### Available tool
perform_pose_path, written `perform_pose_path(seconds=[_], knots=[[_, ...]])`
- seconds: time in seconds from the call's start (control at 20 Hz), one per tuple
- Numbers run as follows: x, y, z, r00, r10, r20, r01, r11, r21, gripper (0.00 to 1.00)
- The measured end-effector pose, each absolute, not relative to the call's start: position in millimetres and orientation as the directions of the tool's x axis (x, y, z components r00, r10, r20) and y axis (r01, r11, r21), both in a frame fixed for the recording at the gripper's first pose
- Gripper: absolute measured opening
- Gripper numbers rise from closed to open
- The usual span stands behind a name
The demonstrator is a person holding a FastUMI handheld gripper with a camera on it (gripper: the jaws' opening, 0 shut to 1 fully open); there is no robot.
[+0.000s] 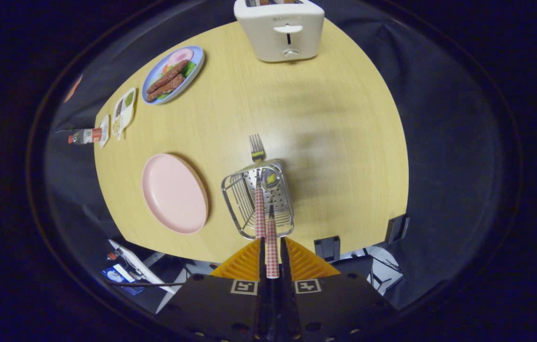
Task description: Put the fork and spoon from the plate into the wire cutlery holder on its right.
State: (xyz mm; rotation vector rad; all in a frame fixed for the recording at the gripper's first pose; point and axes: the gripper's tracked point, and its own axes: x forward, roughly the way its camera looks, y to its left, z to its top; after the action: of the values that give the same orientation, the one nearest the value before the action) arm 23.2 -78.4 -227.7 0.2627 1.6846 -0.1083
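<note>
Fork (256,148) tines poke up behind the wire cutlery holder (258,198) at mid-frame, one checkered handle leaning out of it. Gripper (272,256) fingers are clamped on the spoon (271,223), its bowl down in the holder. One pink plate (174,193) left of it, bare. One food plate (173,74) upper left, one toaster (279,29) up top.

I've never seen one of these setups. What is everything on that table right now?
Table: one, pale wood.
Toaster: one, white, far edge.
Food plate: one, blue, far left.
Sauce dish: one, white, near the food plate.
Bottle: one, red-capped, lying at the left edge.
Pink plate: one, bare, left of the holder.
Holder: one, silver wire, ahead of the tool.
Fork: one, tines past the holder.
Spoon: one, over the holder.
Handles: two, red-checked.
Tool: one, orange fingers closed on a handle.
</note>
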Motion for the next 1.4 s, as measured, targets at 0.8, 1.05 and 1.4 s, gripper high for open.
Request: perform_pose_path(seconds=[0.8,1.05,1.4], knots=[[85.9,-53.2,-117.3,0.631,0.056,-0.774,0.020,0.996,0.089,0.57],[83.4,-34.8,-51.3,0.857,0.053,-0.513,-0.028,0.998,0.056,0.69],[49.1,-19.0,14.8,0.967,0.026,-0.255,-0.014,0.999,0.049,0.85]])
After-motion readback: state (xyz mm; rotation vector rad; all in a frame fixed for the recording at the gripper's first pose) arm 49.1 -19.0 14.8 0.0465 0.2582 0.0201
